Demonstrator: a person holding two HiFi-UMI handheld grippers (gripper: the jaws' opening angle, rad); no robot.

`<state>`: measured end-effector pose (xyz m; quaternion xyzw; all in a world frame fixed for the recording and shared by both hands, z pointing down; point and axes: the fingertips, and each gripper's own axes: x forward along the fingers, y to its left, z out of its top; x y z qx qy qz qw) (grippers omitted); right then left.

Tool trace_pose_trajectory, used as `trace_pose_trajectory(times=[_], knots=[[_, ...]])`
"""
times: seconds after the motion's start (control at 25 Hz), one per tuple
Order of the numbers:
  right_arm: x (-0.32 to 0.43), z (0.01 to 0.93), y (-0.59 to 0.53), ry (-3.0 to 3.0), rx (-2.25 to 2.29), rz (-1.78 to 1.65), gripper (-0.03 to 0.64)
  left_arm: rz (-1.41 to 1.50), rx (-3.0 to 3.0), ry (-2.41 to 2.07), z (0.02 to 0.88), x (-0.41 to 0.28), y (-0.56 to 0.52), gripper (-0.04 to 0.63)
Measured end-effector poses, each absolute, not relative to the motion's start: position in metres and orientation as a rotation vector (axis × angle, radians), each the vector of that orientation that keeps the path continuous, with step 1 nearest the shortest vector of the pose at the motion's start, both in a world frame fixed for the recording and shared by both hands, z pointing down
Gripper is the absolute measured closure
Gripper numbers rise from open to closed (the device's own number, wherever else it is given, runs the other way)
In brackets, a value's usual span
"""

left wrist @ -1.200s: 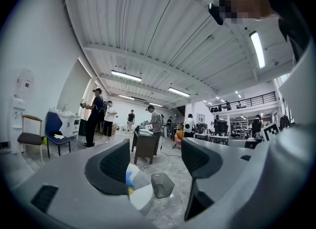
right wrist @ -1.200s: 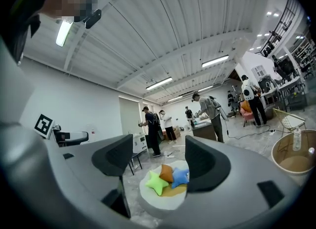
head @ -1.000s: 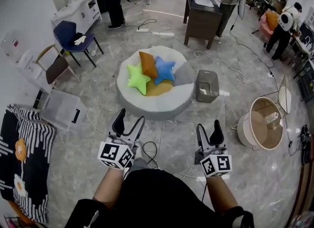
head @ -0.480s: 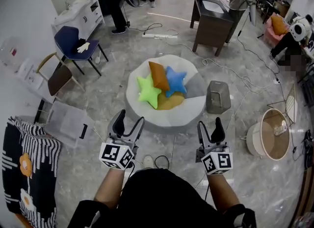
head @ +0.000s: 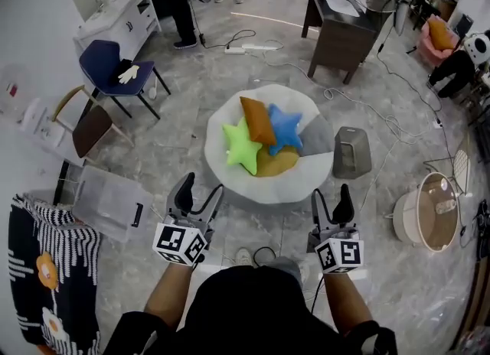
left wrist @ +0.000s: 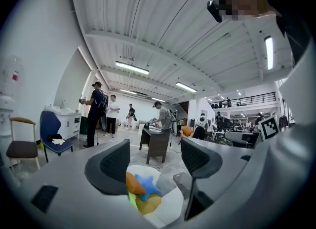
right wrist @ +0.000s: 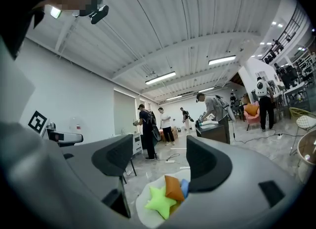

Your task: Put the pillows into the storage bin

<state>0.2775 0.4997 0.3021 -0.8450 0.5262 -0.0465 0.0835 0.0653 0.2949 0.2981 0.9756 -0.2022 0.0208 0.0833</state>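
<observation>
A: Tongs, what state?

B: Left gripper (head: 201, 190): jaws spread wide, nothing between them. Right gripper (head: 330, 196): the same, spread and empty. Both are held level, side by side, on the near side of the white beanbag (head: 230, 181). They point toward it but are apart from it.

A: And the pillows?

B: All heaped on top of the beanbag. Green star pillow (head: 241, 147) is at the heap's near-left. Orange pillow (head: 257, 120) leans just behind it. Blue star pillow (head: 285, 128) is right of the orange one, touching it. Yellow pillow (head: 279, 162) lies underneath, at the heap's near edge. In each gripper view the heap shows low in the gap between the jaws, well beyond the pads.

A: The bin?

B: Grey storage bin (head: 351, 152) stands on the floor just beside the beanbag, on its right in the head view. Its inside does not show from here.

A: Anything else round the beanbag?

B: Clear plastic box (head: 107, 204) is on the floor to its left, toward the person. Blue chair (head: 107, 59) stands beyond it to the left, with a white glove (head: 129, 73) on the seat. Dark cabinet (head: 341, 36) stands beyond it to the right. Round wicker basket (head: 436, 212) is farther right than the bin. Several people stand well beyond the beanbag.
</observation>
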Motion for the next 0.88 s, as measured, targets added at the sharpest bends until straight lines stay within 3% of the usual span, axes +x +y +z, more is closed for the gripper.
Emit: trace_pose_trajectory(times=[0.44,0.88], knots=[[0.317,0.332,0.444,1.688,-2.501,-0.268,0.285,0.120,2.869,-0.655,0.321,0.101,0.255,0.258],[0.413,0.343,0.359,1.816,-2.452,-0.290,0.285,0.150,2.859,-0.693,0.333,0.200,0.192,0.258]])
